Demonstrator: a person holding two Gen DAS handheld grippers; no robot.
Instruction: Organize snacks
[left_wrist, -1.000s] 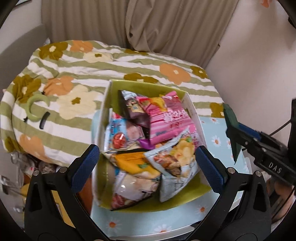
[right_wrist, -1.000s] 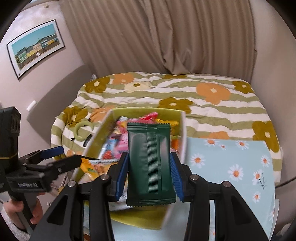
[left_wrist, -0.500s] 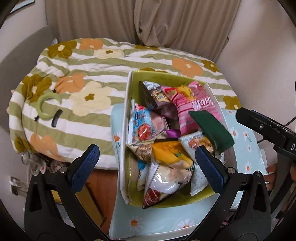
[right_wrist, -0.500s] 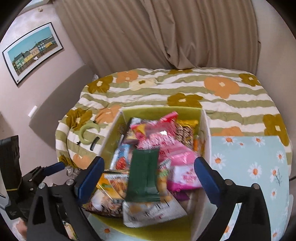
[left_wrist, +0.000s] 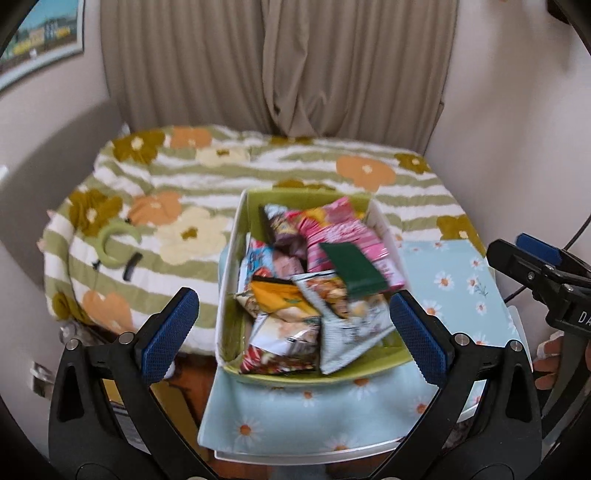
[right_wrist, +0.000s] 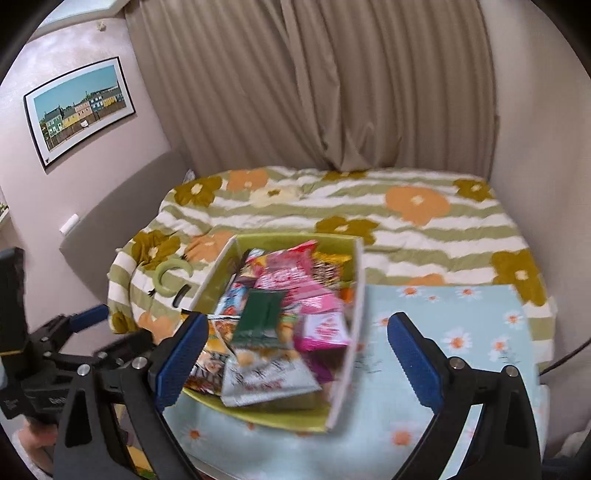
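Observation:
A green-lined box (left_wrist: 229, 280) (right_wrist: 351, 328) stands on a daisy-print cloth and holds several snack packets. A dark green packet (left_wrist: 352, 269) (right_wrist: 260, 312) lies on top of the pile, beside pink packets (left_wrist: 343, 230) (right_wrist: 295, 280). My left gripper (left_wrist: 291, 330) is open and empty, in front of the box. My right gripper (right_wrist: 297, 354) is open and empty, above the box's front right corner; it also shows at the right edge of the left wrist view (left_wrist: 543, 273). The left gripper shows at the left of the right wrist view (right_wrist: 70, 332).
The light blue daisy cloth (left_wrist: 454, 280) (right_wrist: 461, 332) covers a small table to the right of the box. Behind lies a bed with a striped floral blanket (left_wrist: 184, 192) (right_wrist: 406, 221), a green ring (left_wrist: 110, 243) on it. Curtains and walls stand behind.
My right gripper opened and let go of the dark green packet, which now lies in the box. Both grippers have pulled back from the box.

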